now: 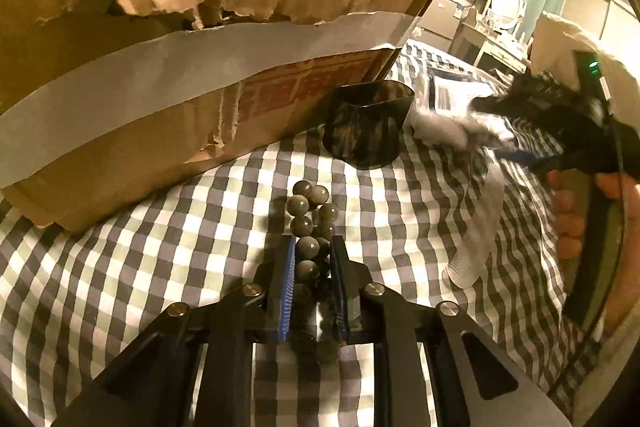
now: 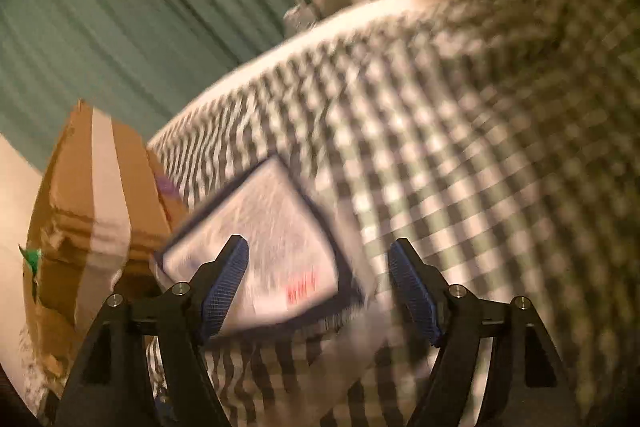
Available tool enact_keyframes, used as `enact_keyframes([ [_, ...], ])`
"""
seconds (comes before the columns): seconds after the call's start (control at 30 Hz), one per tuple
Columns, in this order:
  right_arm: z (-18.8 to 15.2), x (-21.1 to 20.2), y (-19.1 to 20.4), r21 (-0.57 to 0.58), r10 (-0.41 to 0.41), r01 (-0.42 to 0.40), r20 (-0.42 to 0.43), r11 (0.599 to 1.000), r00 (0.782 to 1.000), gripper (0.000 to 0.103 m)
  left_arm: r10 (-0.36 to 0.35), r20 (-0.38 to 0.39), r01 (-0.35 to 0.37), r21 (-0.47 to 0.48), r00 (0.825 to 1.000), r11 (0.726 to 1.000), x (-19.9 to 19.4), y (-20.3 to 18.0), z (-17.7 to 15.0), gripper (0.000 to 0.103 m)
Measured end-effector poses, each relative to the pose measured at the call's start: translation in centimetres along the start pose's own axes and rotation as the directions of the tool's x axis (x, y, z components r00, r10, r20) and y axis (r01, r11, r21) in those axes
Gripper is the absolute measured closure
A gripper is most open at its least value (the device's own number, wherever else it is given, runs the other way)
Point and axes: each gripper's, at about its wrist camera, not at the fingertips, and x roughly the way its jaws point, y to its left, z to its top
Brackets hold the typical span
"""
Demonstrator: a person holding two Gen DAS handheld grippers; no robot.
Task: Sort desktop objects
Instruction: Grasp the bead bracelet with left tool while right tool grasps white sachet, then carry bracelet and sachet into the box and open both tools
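In the left wrist view my left gripper [image 1: 313, 251] is shut on a string of grey-green beads [image 1: 310, 215] that lies on the checked cloth [image 1: 160, 259]. A dark patterned cup [image 1: 366, 125] stands beyond the beads. My right gripper [image 1: 496, 143] shows at the right, blurred, over a white packet [image 1: 452, 103] and a paper slip [image 1: 478, 231]. In the right wrist view my right gripper [image 2: 318, 267] is open, with a white dark-edged packet [image 2: 272, 243] between and just beyond its fingers; the view is blurred by motion.
A large torn cardboard box [image 1: 192, 59] with a pale tape band stands at the back left, close to the cup; it also shows in the right wrist view [image 2: 100, 227]. The checked cloth [image 2: 480, 147] stretches to the right. Green curtains [image 2: 120, 7] hang behind.
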Motion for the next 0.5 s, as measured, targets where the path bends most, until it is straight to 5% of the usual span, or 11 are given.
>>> enact_keyframes([
  [0.13,-1.5,-0.3,0.7,-0.021,0.021,-0.021,0.009,1.0,1.0,0.032,-0.013,0.002,0.013,-0.009,1.0,1.0,-0.3,0.4,-0.3,0.088],
  [0.17,-1.7,-0.5,1.0,-0.027,0.029,-0.029,0.008,0.999,1.0,0.05,-0.017,0.003,0.017,-0.015,1.0,1.0,-0.4,0.5,-0.3,0.089],
  [0.27,-2.5,-1.6,2.2,-0.08,0.02,-0.018,0.032,0.997,0.999,0.073,-0.028,0.007,0.029,-0.034,1.0,0.999,-0.4,0.5,-0.2,0.091],
  [0.5,-5.0,-7.0,5.1,-0.167,0.042,-0.023,0.11,0.986,0.993,0.093,-0.034,0.045,0.036,-0.034,0.998,0.999,-1.6,0.2,-0.2,0.092],
])
